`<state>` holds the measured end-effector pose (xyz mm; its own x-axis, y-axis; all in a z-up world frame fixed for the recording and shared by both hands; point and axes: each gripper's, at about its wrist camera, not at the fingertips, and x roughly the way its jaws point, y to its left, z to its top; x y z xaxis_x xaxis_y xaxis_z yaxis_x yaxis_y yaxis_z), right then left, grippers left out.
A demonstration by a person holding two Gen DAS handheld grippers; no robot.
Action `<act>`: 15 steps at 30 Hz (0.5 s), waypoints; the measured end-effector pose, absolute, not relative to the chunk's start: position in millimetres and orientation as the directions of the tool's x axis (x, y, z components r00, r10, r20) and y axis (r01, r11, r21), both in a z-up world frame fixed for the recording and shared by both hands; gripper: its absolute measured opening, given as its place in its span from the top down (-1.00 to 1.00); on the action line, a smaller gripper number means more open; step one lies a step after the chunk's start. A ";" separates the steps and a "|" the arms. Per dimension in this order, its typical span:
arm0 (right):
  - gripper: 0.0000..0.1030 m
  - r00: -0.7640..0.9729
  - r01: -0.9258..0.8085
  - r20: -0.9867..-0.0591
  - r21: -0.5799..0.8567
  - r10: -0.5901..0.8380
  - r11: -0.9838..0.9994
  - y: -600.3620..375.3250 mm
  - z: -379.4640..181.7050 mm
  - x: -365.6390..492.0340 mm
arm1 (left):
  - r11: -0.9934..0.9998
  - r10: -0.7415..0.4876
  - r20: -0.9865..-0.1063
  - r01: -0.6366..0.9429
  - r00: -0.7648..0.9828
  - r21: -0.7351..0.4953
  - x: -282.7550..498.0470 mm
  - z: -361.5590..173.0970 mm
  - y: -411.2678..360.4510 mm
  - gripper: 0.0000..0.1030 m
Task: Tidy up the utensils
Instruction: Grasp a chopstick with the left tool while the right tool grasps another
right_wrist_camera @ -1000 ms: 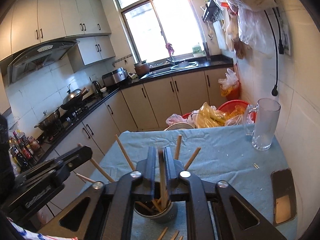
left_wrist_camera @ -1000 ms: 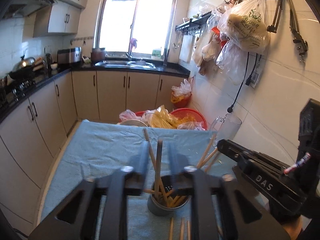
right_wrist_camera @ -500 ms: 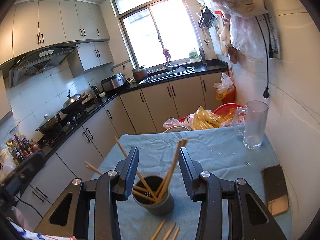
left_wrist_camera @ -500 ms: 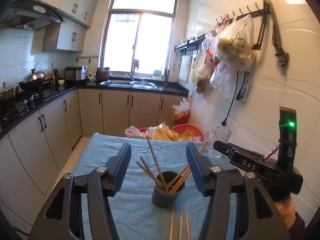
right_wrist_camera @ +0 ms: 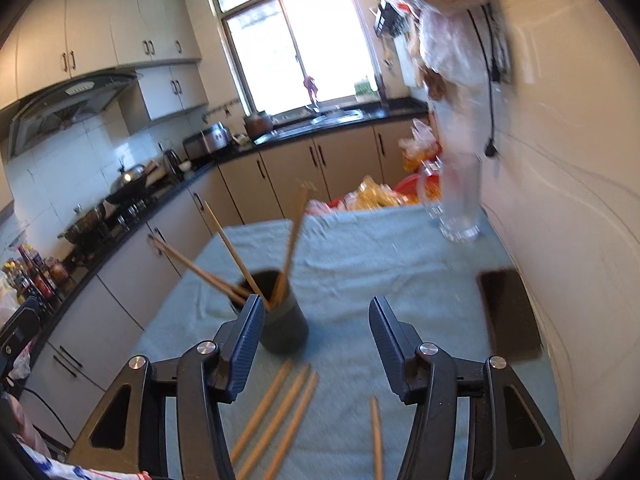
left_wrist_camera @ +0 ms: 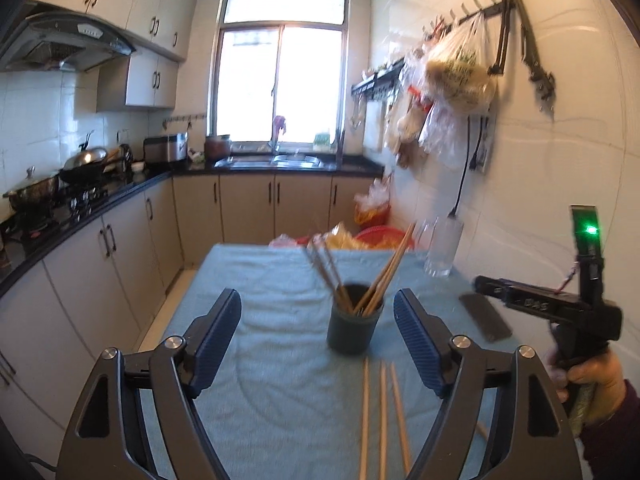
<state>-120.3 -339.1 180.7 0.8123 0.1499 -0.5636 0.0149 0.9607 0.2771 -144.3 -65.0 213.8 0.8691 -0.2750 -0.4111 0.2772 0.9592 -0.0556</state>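
A dark round cup (left_wrist_camera: 354,330) stands on the blue cloth (left_wrist_camera: 260,280) and holds several wooden chopsticks (left_wrist_camera: 386,270). It also shows in the right wrist view (right_wrist_camera: 282,320), left of centre. Three loose chopsticks (left_wrist_camera: 382,412) lie on the cloth in front of the cup; in the right wrist view they (right_wrist_camera: 276,412) lie beside one more single stick (right_wrist_camera: 375,436). My left gripper (left_wrist_camera: 318,340) is open and empty, back from the cup. My right gripper (right_wrist_camera: 316,344) is open and empty; it also shows in the left wrist view (left_wrist_camera: 486,284) at the right.
A glass mug (right_wrist_camera: 458,196) stands at the table's far right by the tiled wall. A dark phone (right_wrist_camera: 510,316) lies flat at the right edge. Plastic bags (left_wrist_camera: 456,68) hang on the wall above. Counters and cabinets (left_wrist_camera: 120,240) run along the left.
Both grippers were shut on chopsticks over the cup, then opened and let them drop in. Both have pulled back and up from the cup; the right one swung to the right.
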 end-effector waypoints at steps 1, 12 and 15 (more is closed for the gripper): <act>-0.17 0.802 0.025 -0.580 0.273 0.144 0.962 -342.0 172.6 -124.7 | 0.961 -0.267 -0.428 0.269 0.863 -0.055 -143.3 207.9 -63.7 -0.51; -0.17 0.621 0.090 -0.774 0.224 0.122 0.970 -364.0 74.2 -143.2 | 0.952 -0.254 -0.692 0.302 0.676 -0.055 -100.6 113.4 -81.8 -0.50; -0.17 0.580 0.072 -0.805 0.201 0.123 0.977 -361.0 57.1 -141.1 | 0.935 -0.274 -0.726 0.350 0.631 -0.049 -90.8 94.0 -97.5 -0.25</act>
